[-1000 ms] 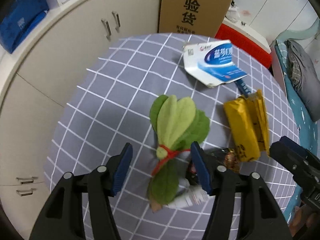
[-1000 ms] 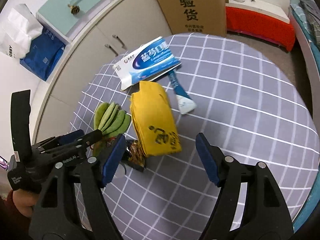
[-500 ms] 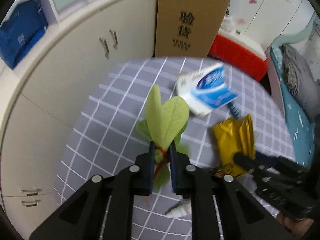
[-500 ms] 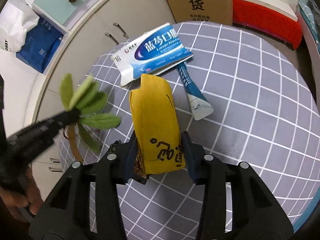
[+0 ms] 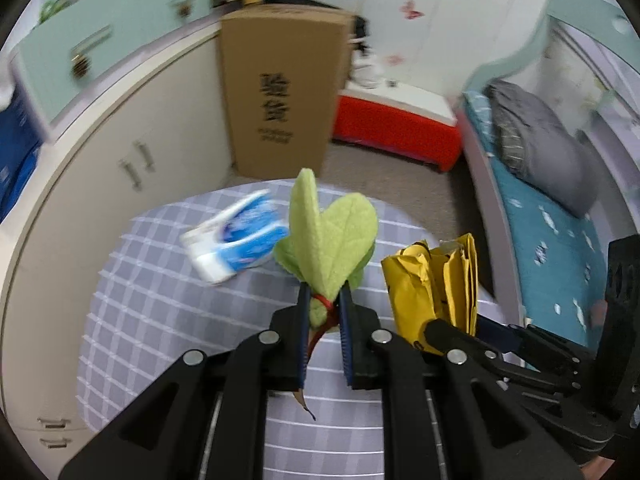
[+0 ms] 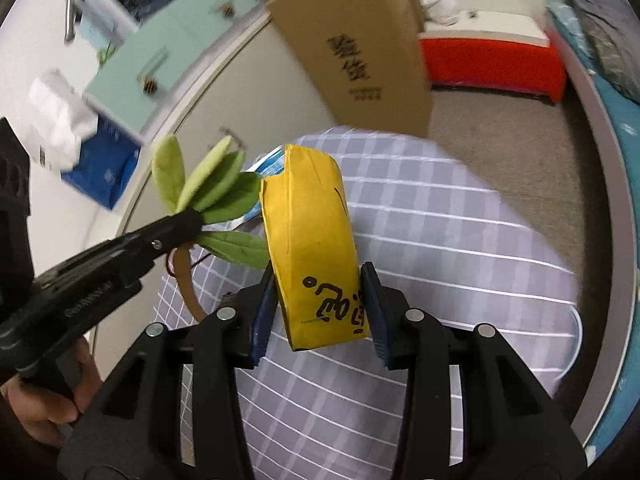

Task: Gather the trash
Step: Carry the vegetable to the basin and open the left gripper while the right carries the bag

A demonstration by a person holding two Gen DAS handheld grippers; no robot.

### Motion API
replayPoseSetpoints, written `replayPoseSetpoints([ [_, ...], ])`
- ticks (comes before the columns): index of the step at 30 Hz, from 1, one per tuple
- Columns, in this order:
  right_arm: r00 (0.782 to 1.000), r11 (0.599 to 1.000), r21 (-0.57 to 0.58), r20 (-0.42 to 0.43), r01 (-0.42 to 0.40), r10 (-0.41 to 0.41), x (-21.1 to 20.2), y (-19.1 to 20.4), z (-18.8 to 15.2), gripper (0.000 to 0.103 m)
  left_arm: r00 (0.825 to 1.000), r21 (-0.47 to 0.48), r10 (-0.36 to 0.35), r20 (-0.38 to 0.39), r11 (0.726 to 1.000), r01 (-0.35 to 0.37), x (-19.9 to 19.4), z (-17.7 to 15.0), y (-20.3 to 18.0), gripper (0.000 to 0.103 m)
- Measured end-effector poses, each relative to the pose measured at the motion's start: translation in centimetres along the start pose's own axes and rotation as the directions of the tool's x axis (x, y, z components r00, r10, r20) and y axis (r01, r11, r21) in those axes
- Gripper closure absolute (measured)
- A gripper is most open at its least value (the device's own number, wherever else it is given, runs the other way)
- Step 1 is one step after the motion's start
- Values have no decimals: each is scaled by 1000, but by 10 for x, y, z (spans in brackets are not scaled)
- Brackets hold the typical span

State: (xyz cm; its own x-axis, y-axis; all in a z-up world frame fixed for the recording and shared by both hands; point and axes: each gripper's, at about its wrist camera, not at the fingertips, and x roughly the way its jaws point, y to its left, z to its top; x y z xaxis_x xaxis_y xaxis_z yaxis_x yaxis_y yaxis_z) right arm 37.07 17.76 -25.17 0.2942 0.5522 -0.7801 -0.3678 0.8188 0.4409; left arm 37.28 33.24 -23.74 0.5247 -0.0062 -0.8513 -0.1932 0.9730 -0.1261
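Note:
My left gripper [image 5: 324, 300] is shut on the tied stem of a green leaf bunch [image 5: 328, 236] with a red band, held up above the checked table [image 5: 160, 320]. In the right wrist view that bunch [image 6: 216, 184] sticks out of the left gripper [image 6: 188, 222] at the left. My right gripper [image 6: 318, 280] is shut on a yellow packet [image 6: 308, 220] with black writing, also held off the table [image 6: 440, 240]. The packet [image 5: 432, 280] shows beside the bunch in the left wrist view. A blue and white carton [image 5: 236, 240] lies on the table behind.
A tall cardboard box [image 5: 280, 92] stands on the floor beyond the table, with a red box [image 5: 396, 128] to its right. Cream cabinets [image 5: 120, 152] run along the left. A bed [image 5: 552, 220] with a grey bundle lies on the right.
Both grippers went from open to shut, the left on the leaf bunch and the right on the yellow packet. Both have then risen, and the table sits farther below.

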Motion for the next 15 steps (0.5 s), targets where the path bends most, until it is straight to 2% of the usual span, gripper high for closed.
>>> replayPoseSetpoints([
  [7,994,991,117,77,65,-75,-82,-100,-14,63,995,106,-93,-25,990,95,4,-9,-124,90],
  [15,976,952,266,111,152,-187,-163,-219,-46,63,976,230,-177,-125,952,202,29,-41,-271,90],
])
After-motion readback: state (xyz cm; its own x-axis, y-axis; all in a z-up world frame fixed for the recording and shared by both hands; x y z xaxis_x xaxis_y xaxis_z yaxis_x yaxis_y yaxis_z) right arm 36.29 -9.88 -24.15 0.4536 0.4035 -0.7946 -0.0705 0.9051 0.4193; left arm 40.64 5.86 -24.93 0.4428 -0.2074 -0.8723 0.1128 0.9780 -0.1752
